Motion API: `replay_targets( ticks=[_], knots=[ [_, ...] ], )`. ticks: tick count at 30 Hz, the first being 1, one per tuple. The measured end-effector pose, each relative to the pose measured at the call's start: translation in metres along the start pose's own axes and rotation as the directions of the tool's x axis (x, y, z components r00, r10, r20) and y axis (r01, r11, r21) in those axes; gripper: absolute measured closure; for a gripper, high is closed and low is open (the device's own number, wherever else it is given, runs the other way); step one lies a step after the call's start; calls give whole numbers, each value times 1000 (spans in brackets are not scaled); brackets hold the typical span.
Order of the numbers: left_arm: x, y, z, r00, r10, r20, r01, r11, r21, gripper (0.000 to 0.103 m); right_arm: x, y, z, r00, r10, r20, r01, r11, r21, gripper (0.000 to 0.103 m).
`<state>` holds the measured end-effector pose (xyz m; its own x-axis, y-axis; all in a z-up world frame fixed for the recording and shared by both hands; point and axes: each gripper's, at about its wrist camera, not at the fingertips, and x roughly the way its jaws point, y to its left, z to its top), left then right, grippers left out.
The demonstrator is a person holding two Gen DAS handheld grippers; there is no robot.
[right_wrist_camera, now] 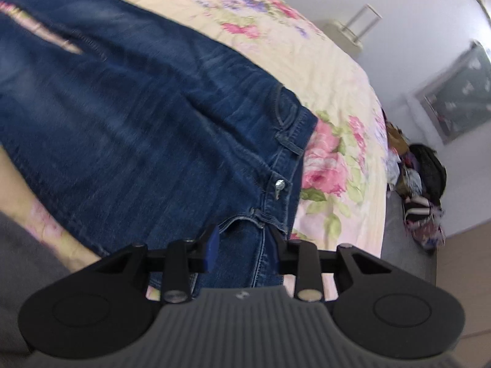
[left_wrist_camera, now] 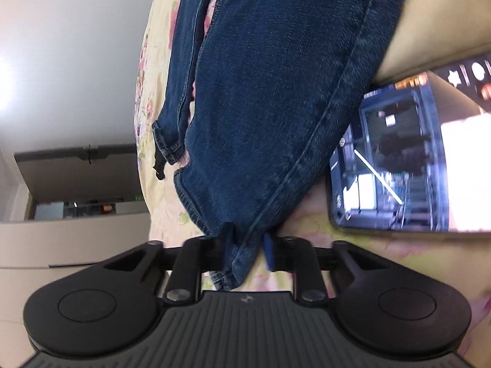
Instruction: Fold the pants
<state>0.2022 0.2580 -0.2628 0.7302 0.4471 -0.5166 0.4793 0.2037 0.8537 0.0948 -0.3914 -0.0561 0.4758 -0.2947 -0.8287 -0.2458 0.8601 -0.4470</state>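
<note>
My left hand-held gripper [left_wrist_camera: 247,250] has closed narrow on the hem of one leg of the jeans [left_wrist_camera: 276,92]; denim fills the gap between the blue pads, so I count that end as held. The other leg's cuff [left_wrist_camera: 167,144] lies loose at about 10 o'clock from it, on the flowered bedspread [left_wrist_camera: 156,61]. A phone [left_wrist_camera: 399,165] lies on the bed at 2 o'clock, just beside the leg I hold.

My right hand-held gripper [right_wrist_camera: 245,250] stands half closed over the waistband corner [right_wrist_camera: 260,217], below the button [right_wrist_camera: 279,184]. Cloth sits between the fingers, but I cannot tell whether the pads are pressing it yet. The jeans lie flat across the bed, running off toward 10 o'clock in this view.

To do this well I would squeeze the right side fully home first, catching both layers at the waistband, and only then lift. I'd raise both ends together and evenly, keeping the leg taut, and steer the hem clear of the phone.
</note>
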Motion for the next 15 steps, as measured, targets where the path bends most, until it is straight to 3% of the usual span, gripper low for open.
replay_targets(
  ticks=[1,3,7,11,15],
  knots=[
    [-1,4,1,1000,-8,-5,8,999,-46,93,0,4,-4,1000,6,7,-6,999,-40,75],
    [-3,19,3,1000,-15,-16,12,984,-177,96,1,6,-12,1000,27,11,-26,994,-108,75],
    [-13,63,10,999,-9,-51,-14,901,-434,97,7,7,-32,999,25,-21,-29,975,-220,75],
    [-19,103,18,995,-33,-96,-27,826,-563,97,19,13,-56,997,61,-44,-73,935,-348,75],
    [-21,131,24,988,-60,-144,-46,770,-637,97,33,24,-78,992,111,-58,-125,864,-487,75]
  ],
)
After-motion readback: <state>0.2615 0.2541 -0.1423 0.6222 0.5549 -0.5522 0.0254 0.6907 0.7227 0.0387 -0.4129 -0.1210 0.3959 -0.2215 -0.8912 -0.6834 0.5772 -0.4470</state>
